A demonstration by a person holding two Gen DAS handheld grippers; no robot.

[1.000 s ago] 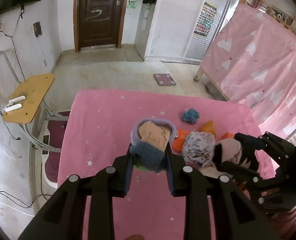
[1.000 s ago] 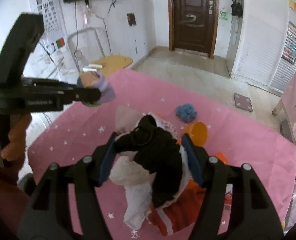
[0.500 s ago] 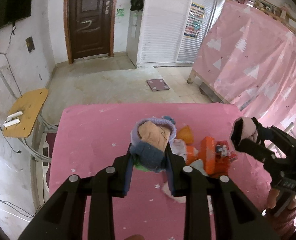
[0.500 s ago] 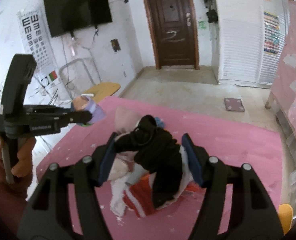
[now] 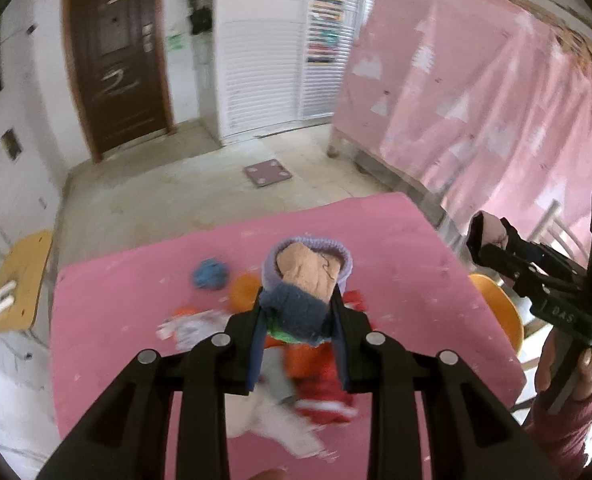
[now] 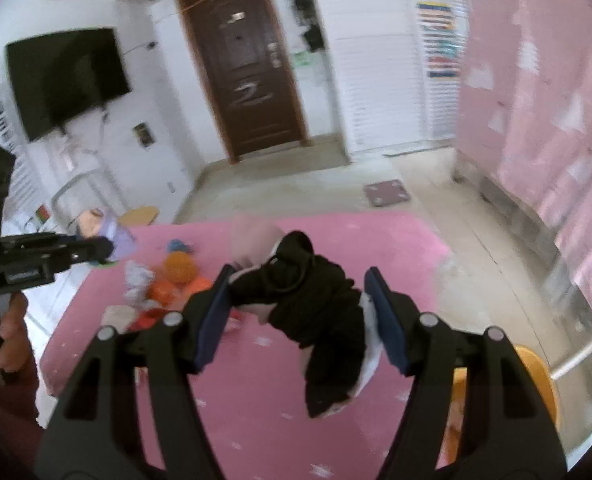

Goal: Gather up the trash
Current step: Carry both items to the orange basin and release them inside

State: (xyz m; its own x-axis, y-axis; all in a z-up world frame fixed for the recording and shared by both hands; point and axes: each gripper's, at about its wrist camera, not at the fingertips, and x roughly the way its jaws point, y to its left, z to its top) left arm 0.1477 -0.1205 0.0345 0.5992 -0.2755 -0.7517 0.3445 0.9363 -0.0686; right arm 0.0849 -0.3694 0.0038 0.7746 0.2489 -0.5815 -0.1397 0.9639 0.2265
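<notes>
- Two hand-held grippers are in view above the pink table [image 5: 108, 320], each carrying a bundle.
- Left hand-held gripper [image 5: 298, 312]: jaws clamped tight on a sock bundle [image 5: 306, 276] of lilac, tan and dark blue knit, raised off the table.
- On the table left of that bundle: a blue yarn ball [image 5: 210, 274], an orange cup [image 5: 244, 290], a blurred patterned cloth [image 5: 194, 326]; below it, a red cloth [image 5: 320, 384] and a white cloth [image 5: 280, 424].
- Right hand-held gripper [image 6: 300, 308]: jaws set wide, gripping a black-and-white garment wad [image 6: 316, 312] that hangs down between them, clear of the table.
- Right of the table: an orange chair seat [image 6: 536, 376] at its edge.
</notes>
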